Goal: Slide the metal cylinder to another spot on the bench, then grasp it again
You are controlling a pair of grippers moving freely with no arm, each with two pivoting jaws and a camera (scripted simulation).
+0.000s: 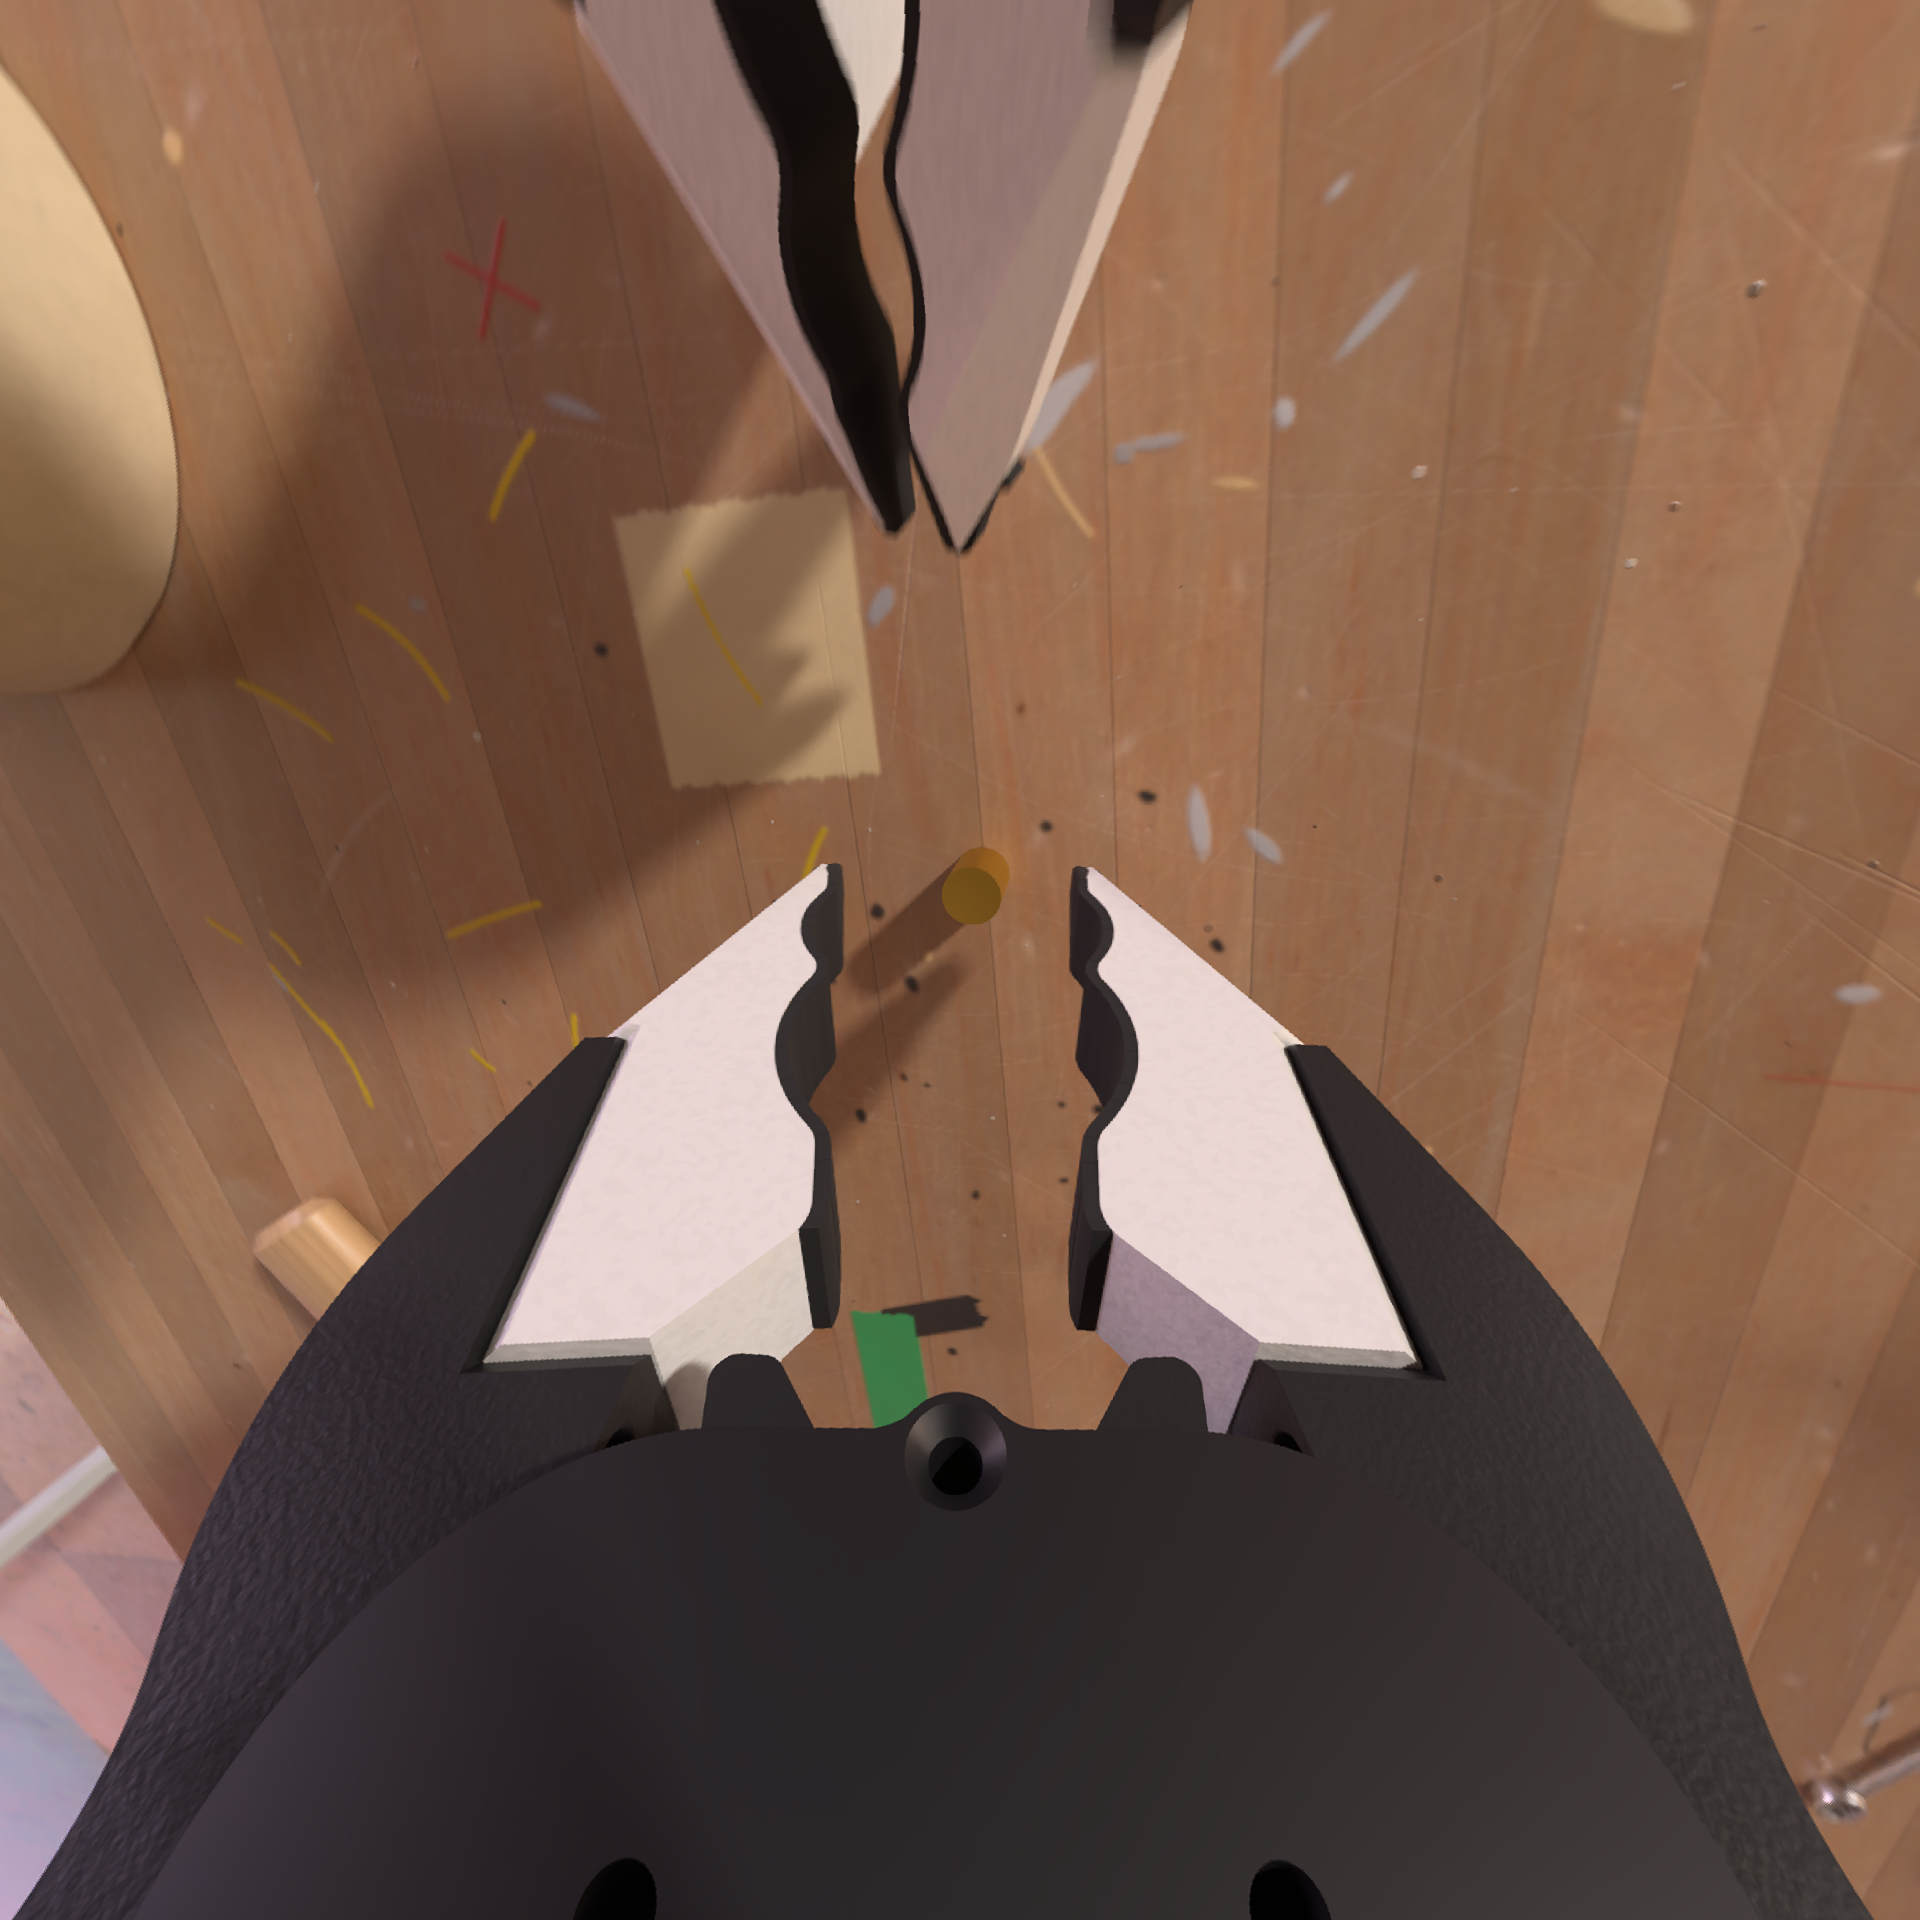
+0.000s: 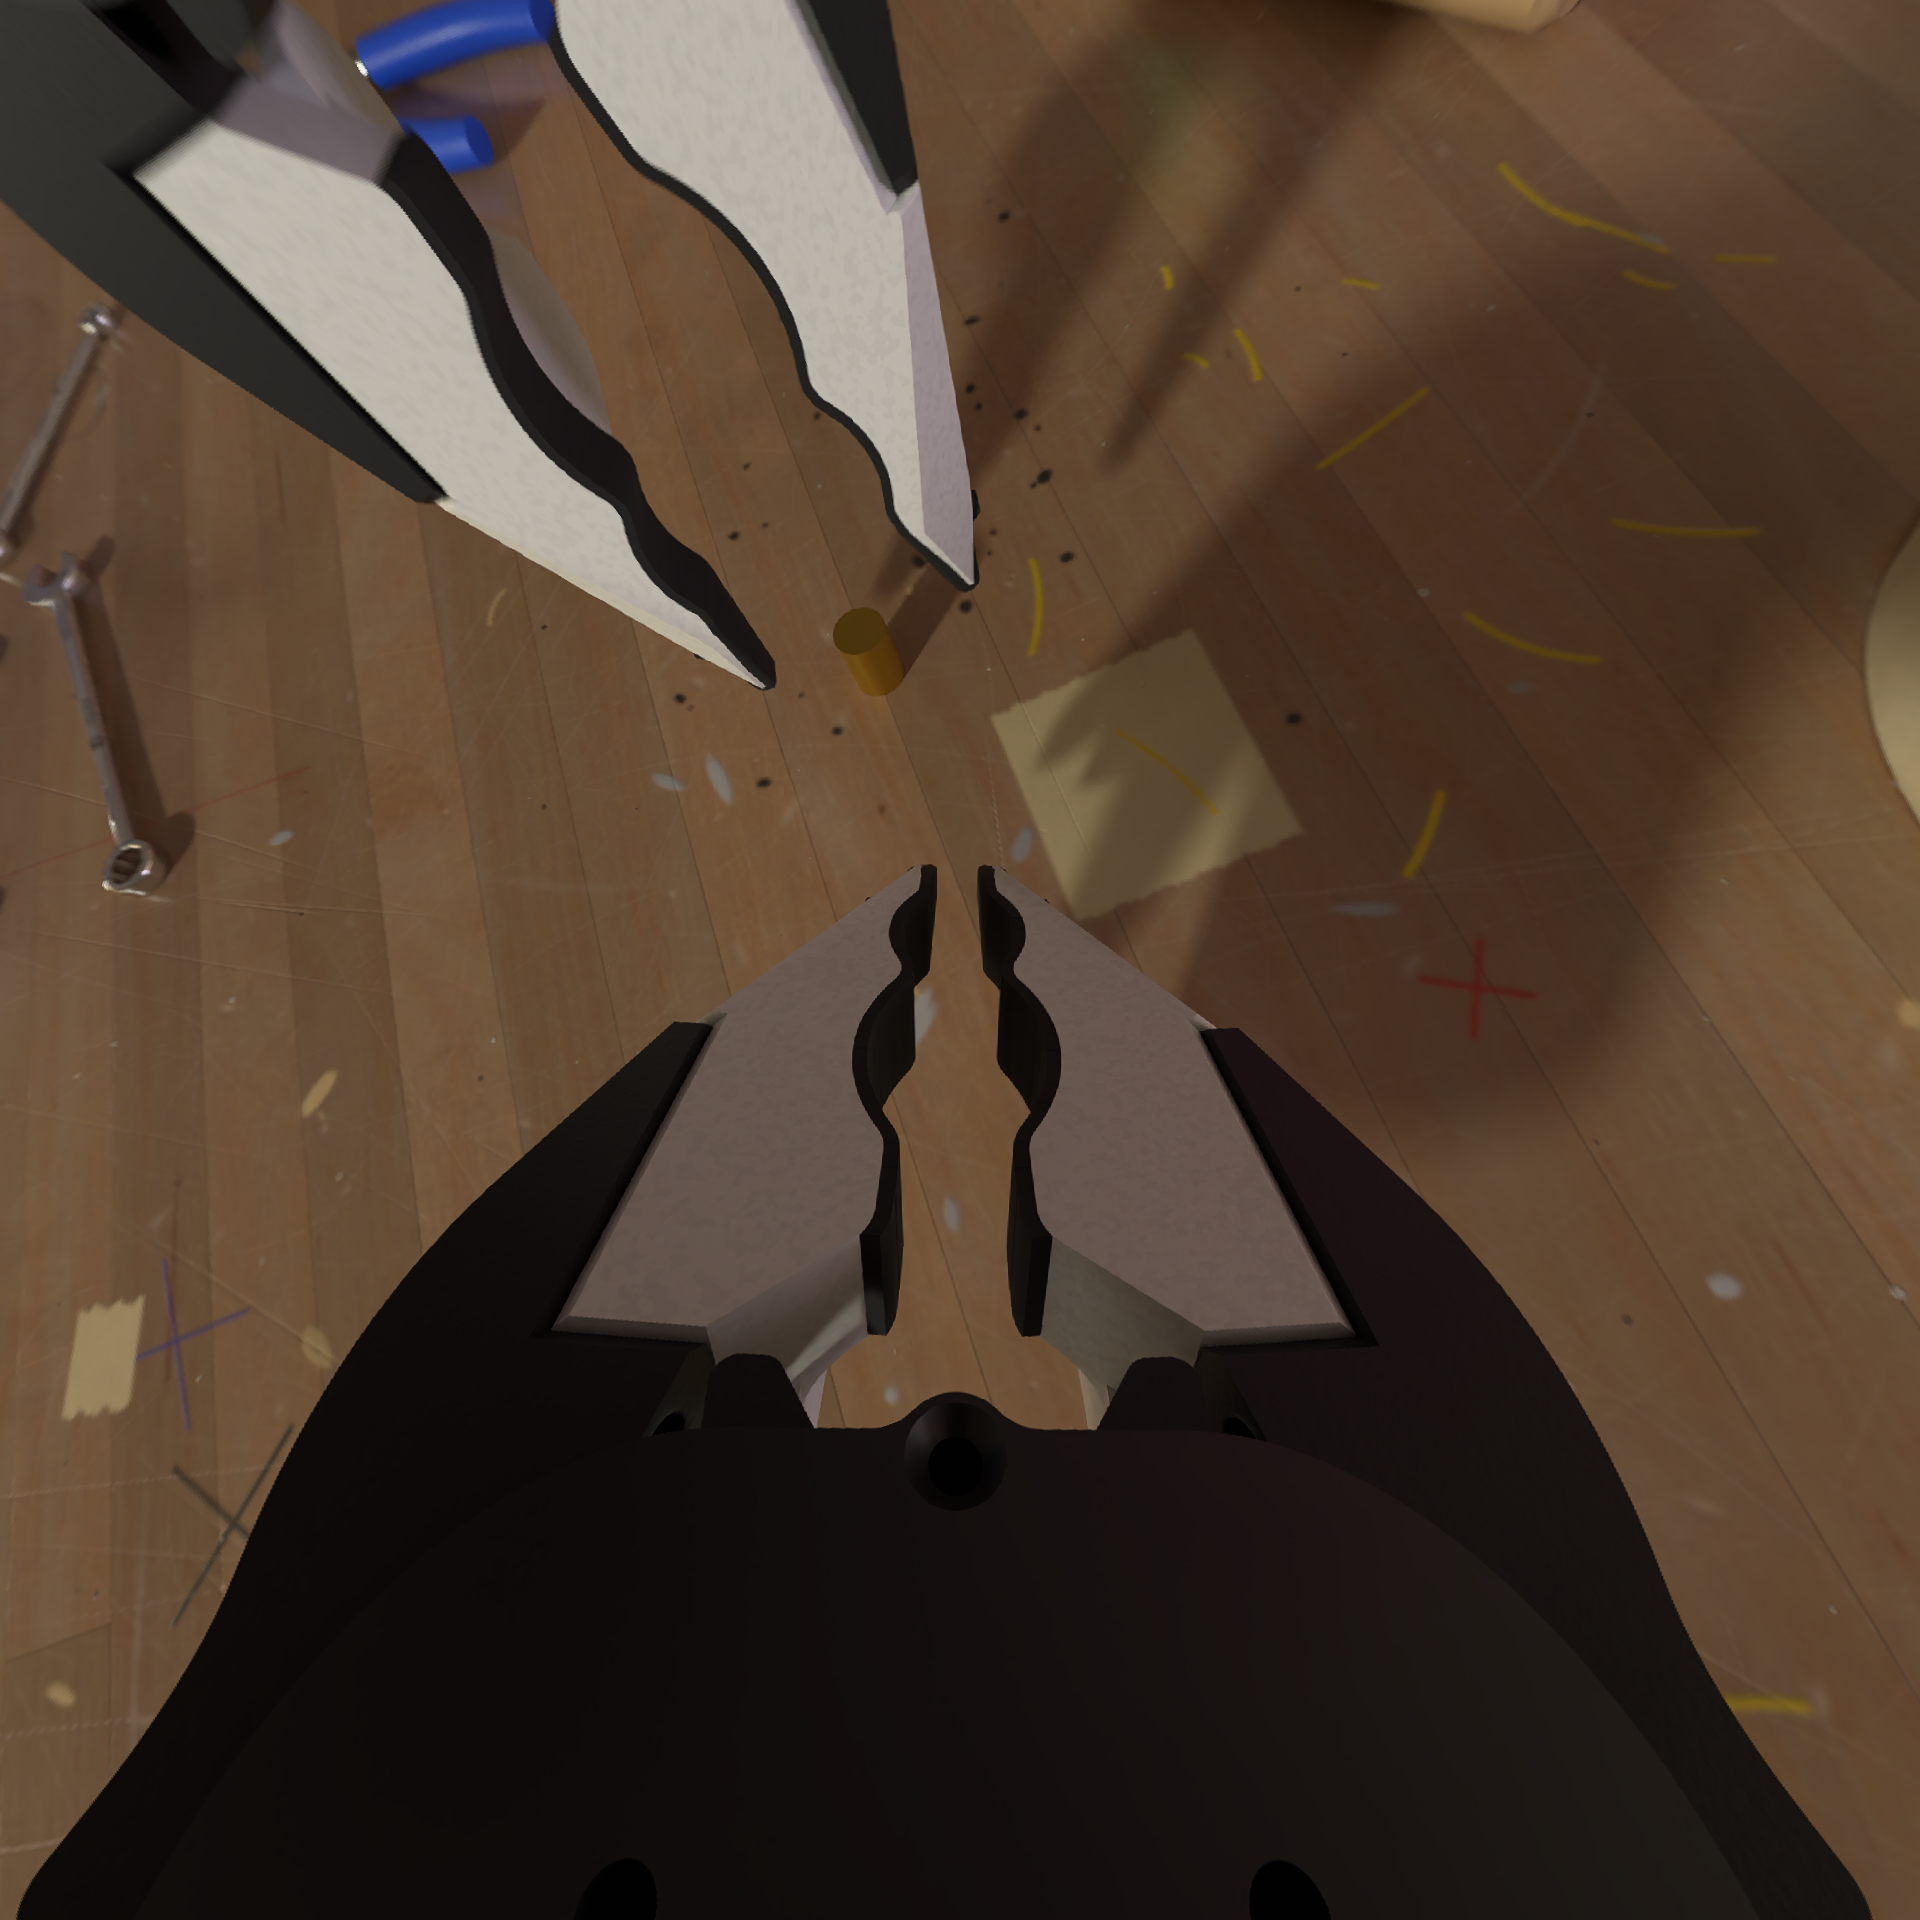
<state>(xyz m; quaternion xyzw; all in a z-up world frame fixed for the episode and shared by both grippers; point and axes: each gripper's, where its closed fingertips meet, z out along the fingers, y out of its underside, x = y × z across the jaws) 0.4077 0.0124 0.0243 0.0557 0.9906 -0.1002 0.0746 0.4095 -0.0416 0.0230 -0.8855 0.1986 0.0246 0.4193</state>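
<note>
A small brass-coloured metal cylinder [image 1: 975, 886] stands upright on the wooden bench [image 1: 1455, 727]. My left gripper [image 1: 956, 883] is open, with the cylinder between its fingertips and touching neither. In the right wrist view the cylinder [image 2: 871, 652] stands between the left gripper's [image 2: 862, 627] spread fingers. My right gripper [image 2: 956, 875] is shut with only a narrow slit between its fingers and holds nothing. It hovers a short way from the cylinder, opposite the left gripper. It shows at the top of the left wrist view [image 1: 925, 530].
Two wrenches [image 2: 99, 717] and blue-handled pliers [image 2: 447, 42] lie beyond the left gripper. A tan paper patch [image 2: 1143, 769] lies near the cylinder, by a red cross mark [image 2: 1475, 987]. A round wooden disc [image 1: 62, 416], a dowel [image 1: 312, 1247] and green tape [image 1: 888, 1361] sit nearby.
</note>
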